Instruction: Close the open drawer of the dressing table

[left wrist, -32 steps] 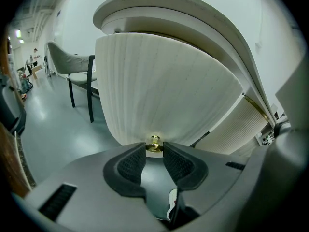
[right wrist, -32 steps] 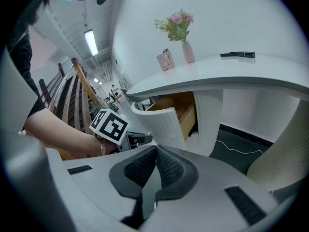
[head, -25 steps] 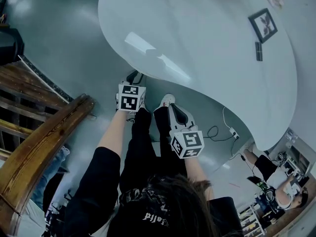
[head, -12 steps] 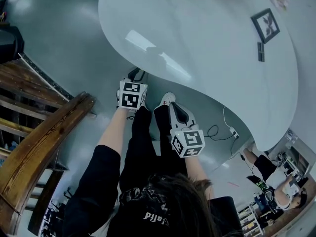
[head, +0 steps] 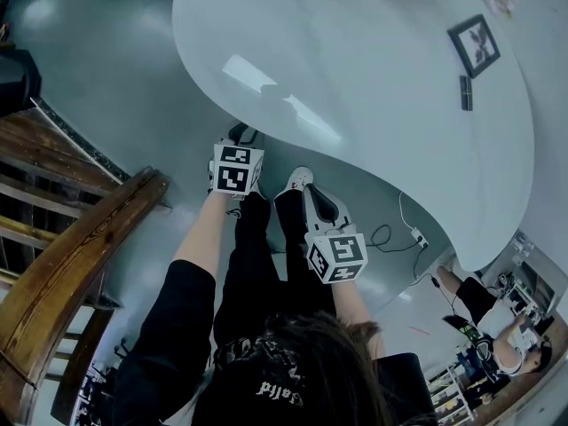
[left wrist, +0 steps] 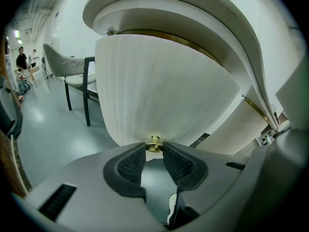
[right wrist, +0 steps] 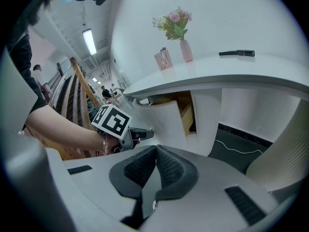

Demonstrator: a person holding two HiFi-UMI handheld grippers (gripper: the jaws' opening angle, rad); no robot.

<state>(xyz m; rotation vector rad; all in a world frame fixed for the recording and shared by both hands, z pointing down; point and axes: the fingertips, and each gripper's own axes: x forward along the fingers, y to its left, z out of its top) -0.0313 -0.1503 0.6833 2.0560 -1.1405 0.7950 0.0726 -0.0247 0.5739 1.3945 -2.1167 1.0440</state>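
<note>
Nearest, the right gripper [right wrist: 155, 149] is held clenched and empty, the left gripper [left wrist: 154, 149] is clamped on the brass knob [left wrist: 154, 143] of the ribbed drawer [left wrist: 159, 95], drawn out from under the dressing table [head: 373, 69], its contents unseen, and beyond, flowers [right wrist: 173, 23] are held in a vase [right wrist: 186, 50].

Floor [head: 106, 69] left of the tabletop [head: 373, 69] edge: open, passable. Beneath the tabletop's near edge: blocked by fluted drawer front [left wrist: 159, 91], with brass knob [left wrist: 154, 143] clamped at left hand-held gripper [left wrist: 154, 150] tips. Left side: closed off by wooden banister [head: 80, 256]. Chair [left wrist: 79, 79] well beyond. Cable [head: 383, 236] lying across floor on the right.
</note>
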